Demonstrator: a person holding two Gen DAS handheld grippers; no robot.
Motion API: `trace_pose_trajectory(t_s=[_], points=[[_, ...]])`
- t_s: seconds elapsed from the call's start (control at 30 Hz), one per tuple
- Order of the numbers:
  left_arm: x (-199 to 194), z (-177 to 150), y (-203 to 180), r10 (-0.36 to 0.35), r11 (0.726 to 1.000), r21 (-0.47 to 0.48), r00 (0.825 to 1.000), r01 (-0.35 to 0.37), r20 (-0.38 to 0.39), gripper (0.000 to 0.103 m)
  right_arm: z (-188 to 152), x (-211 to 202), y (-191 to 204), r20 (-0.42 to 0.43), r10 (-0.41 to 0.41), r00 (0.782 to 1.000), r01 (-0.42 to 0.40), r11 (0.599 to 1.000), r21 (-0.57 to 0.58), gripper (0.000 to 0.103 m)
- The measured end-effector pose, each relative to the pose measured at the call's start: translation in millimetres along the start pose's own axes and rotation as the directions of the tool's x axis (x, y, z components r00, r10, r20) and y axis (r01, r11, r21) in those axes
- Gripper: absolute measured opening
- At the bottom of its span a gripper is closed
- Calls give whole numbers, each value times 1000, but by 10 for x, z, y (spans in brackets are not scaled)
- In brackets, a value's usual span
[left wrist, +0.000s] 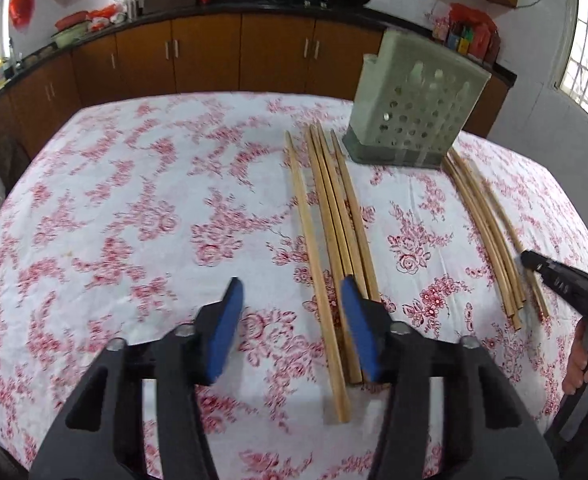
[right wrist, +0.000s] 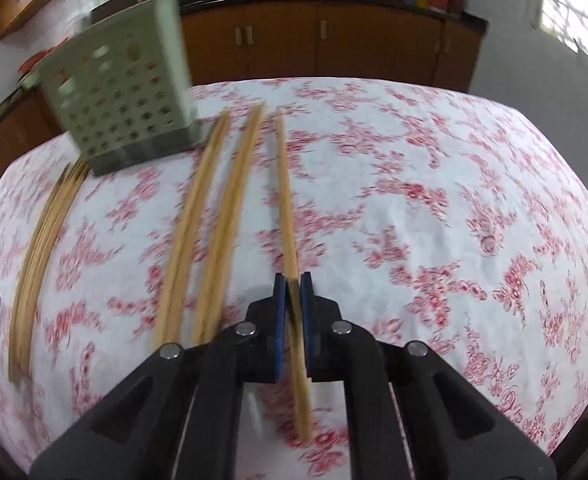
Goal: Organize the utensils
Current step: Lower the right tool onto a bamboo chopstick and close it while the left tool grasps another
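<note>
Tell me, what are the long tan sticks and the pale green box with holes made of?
The long tan chopsticks look like bare bamboo or wood: matte, yellowish, no shine. The pale green holed holder looks like moulded plastic: smooth, even colour, neat round holes. The right gripper pinches one chopstick.

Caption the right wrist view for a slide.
Right gripper shut on one wooden chopstick beside the perforated grey-green plastic holder.

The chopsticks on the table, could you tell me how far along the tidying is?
Nothing looks stowed yet: no chopstick shows above the perforated holder. In hand: the right gripper is shut on one chopstick. Left: five by the open left gripper, the left group, and the right bundle.
</note>
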State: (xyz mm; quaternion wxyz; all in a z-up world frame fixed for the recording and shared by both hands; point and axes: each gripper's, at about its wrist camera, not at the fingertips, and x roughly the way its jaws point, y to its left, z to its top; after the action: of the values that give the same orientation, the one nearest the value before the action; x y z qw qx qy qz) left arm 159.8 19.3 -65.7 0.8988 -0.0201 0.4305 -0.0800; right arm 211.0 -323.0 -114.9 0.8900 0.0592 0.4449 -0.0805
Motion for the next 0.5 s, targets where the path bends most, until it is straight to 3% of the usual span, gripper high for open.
trace_pose_trajectory(t_s=[0.23,0.33,0.5], points=[[219,58,-65,3,1000,30,998,-1,-62,23,20,-10,-54,7,-9,1000,9,1000,-1,8],[260,83,-57,25,999,41,998,-22,-66,8,74,56,-32,7,-6,1000,6,1000,-8,8],[393,260,137,64,998,12,996,-64,-56,8,245,185,-117,6,-21,1000,21,1000,-5,8]])
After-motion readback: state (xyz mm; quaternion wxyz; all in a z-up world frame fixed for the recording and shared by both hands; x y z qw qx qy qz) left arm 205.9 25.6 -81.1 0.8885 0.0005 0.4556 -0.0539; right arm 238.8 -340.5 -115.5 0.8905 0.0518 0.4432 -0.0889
